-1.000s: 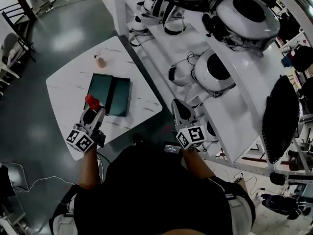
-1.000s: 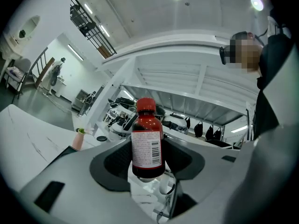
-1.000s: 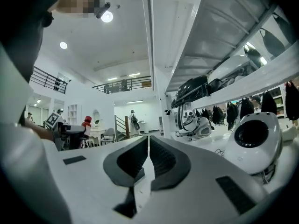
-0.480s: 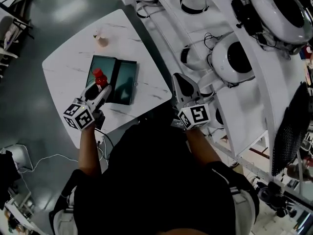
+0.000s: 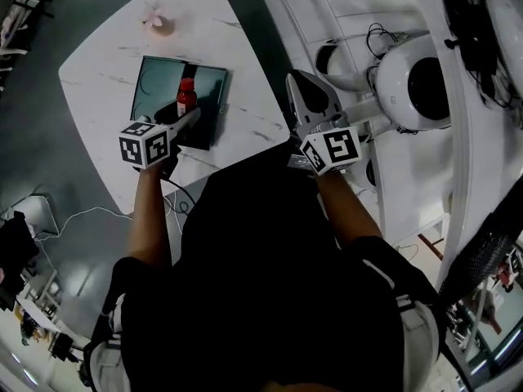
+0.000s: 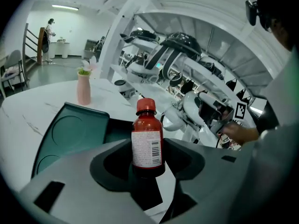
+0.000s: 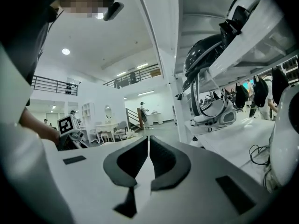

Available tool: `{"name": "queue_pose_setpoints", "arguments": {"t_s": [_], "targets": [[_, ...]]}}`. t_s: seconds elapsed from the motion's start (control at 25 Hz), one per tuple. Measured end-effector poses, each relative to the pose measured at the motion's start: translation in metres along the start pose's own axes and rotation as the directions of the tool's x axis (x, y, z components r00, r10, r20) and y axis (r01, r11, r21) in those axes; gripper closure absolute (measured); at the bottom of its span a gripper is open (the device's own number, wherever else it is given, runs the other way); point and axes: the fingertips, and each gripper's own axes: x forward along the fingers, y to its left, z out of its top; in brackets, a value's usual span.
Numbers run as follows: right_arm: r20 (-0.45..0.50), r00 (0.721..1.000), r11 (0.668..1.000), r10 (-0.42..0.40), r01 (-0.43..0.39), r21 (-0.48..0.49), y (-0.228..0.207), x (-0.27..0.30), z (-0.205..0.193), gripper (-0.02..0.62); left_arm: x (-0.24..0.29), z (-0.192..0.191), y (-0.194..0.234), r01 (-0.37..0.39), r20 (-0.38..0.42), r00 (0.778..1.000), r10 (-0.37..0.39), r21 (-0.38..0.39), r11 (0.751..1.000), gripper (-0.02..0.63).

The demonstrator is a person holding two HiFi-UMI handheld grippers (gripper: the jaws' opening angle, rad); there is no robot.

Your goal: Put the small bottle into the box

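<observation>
A small red bottle (image 6: 147,136) with a red cap and white label stands upright between the jaws of my left gripper (image 6: 148,155), which is shut on it. In the head view the small bottle (image 5: 187,97) hangs over the dark green open box (image 5: 155,84) on the white marble table (image 5: 98,96), with my left gripper (image 5: 189,114) just behind it. The box (image 6: 65,132) shows its moulded round recesses in the left gripper view. My right gripper (image 5: 304,91) is held off the table's right edge, jaws shut with nothing between them (image 7: 148,148).
A pink vase (image 5: 158,25) with a small flower stands at the table's far side, also seen as the vase (image 6: 84,88) beyond the box. White shelving (image 5: 384,64) with helmets and robot parts runs along the right. Grey floor surrounds the table.
My left gripper has carried the bottle forward and right, from the box's near-left edge to over the box. The view has shifted, and the right gripper stayed shut beside the table.
</observation>
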Motion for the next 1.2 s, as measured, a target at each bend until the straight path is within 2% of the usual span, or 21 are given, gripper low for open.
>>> {"name": "queue_pose_setpoints", "arguments": {"t_s": [0.16,0.32,0.64,0.72,0.88,0.96,1.04,1.2], "targets": [[-0.026,1.000,1.000,0.017,-0.017,0.021,-0.019,0.012,-0.007,0.558,0.031,-0.013,0.012,-0.062,-0.124,0.990,0.062,0.001,0.998,0.382],[-0.062,0.998,0.999,0.020,-0.018,0.039,-0.036,0.015,-0.019,0.558,0.053,-0.023,0.023,-0.114,-0.200,0.974,0.107,-0.025,0.993,0.382],[-0.118,0.993,0.998,0.012,-0.005,0.063,-0.054,0.011,-0.034,0.558,0.077,-0.050,0.042,-0.196,-0.372,0.908,0.193,0.030,0.980,0.382],[-0.126,0.992,0.998,0.006,0.003,0.066,-0.060,0.010,-0.037,0.557,0.083,-0.051,0.043,-0.205,-0.392,0.897,0.206,0.047,0.978,0.385],[-0.137,0.991,0.997,0.000,0.010,0.078,-0.066,0.007,-0.040,0.558,0.097,-0.060,0.038,-0.178,-0.404,0.898,0.176,0.033,0.983,0.385],[-0.140,0.990,0.997,0.004,0.007,0.080,-0.065,0.007,-0.041,0.558,0.098,-0.065,0.042,-0.196,-0.421,0.884,0.202,0.057,0.979,0.383],[-0.143,0.990,0.997,0.011,0.001,0.082,-0.063,0.008,-0.043,0.558,0.099,-0.065,0.042,-0.201,-0.422,0.881,0.213,0.073,0.977,0.383],[-0.147,0.989,0.996,0.015,-0.001,0.093,-0.060,0.009,-0.045,0.557,0.101,-0.072,0.046,-0.215,-0.421,0.882,0.212,0.040,0.976,0.380]]}}
